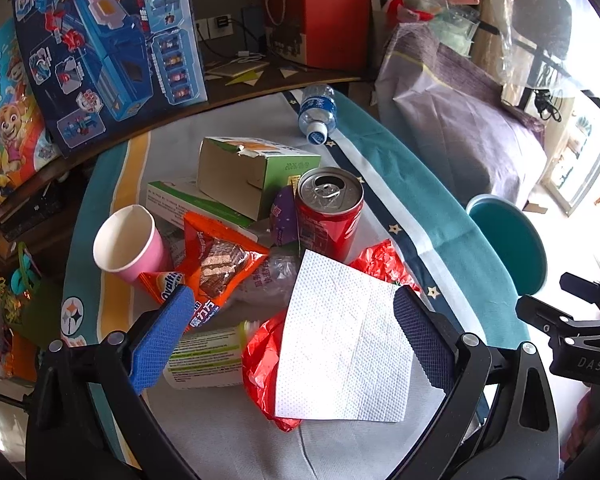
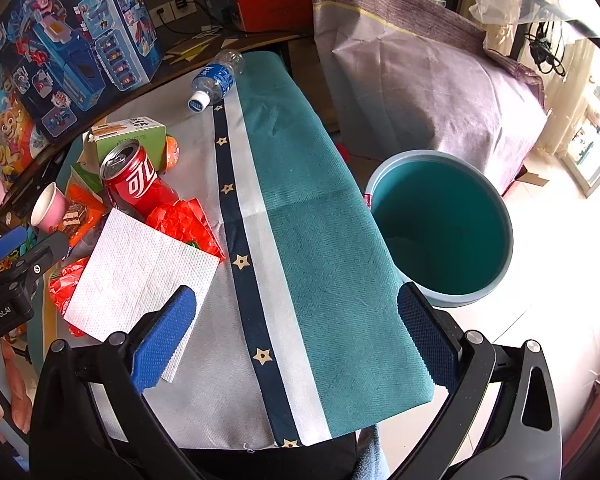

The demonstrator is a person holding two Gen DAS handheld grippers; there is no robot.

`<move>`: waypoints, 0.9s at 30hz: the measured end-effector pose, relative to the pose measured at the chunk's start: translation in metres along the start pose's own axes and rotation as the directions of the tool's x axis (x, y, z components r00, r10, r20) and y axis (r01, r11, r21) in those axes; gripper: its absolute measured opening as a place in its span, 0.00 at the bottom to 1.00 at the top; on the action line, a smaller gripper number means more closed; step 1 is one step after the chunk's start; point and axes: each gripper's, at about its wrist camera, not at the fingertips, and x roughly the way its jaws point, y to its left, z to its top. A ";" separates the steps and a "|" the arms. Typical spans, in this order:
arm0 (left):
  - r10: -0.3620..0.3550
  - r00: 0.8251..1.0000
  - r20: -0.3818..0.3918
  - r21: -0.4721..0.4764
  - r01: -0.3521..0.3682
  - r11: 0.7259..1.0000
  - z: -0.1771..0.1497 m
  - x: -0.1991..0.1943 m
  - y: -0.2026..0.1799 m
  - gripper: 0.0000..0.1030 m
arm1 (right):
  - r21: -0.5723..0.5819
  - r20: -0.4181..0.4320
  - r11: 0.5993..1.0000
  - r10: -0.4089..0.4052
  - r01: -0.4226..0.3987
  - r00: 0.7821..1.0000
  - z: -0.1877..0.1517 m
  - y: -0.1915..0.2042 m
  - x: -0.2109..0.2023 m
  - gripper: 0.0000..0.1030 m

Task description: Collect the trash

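Left wrist view alone shows Ovaltine wrapper (image 1: 212,264) and small white bottle (image 1: 208,356), lower left. Left gripper (image 1: 294,334) fingers apart over paper napkin (image 1: 340,340), centre. Right wrist view: right gripper (image 2: 296,336) spread, holding nothing; teal bucket (image 2: 440,224) at right beside cloth-covered table (image 2: 320,200).

Bright window (image 2: 592,136) beside a purple-covered bed (image 2: 428,92).

Both the left gripper (image 1: 294,336) and right gripper (image 2: 296,336) have black frames, silver screws and blue textured fingers (image 2: 162,340); white "GenRobot.AI" lettering marks the left.
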 end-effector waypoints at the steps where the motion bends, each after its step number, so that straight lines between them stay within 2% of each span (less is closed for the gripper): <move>1: 0.000 1.000 0.000 -0.001 0.000 1.000 0.000 0.000 0.000 0.96 | 0.002 0.000 1.000 -0.002 0.002 1.000 0.000 -0.001 0.000 0.94; 27: -0.016 1.000 -0.005 -0.049 0.016 0.999 -0.005 0.009 0.016 0.96 | -0.006 -0.028 1.000 -0.019 0.019 0.999 0.000 0.003 0.009 0.94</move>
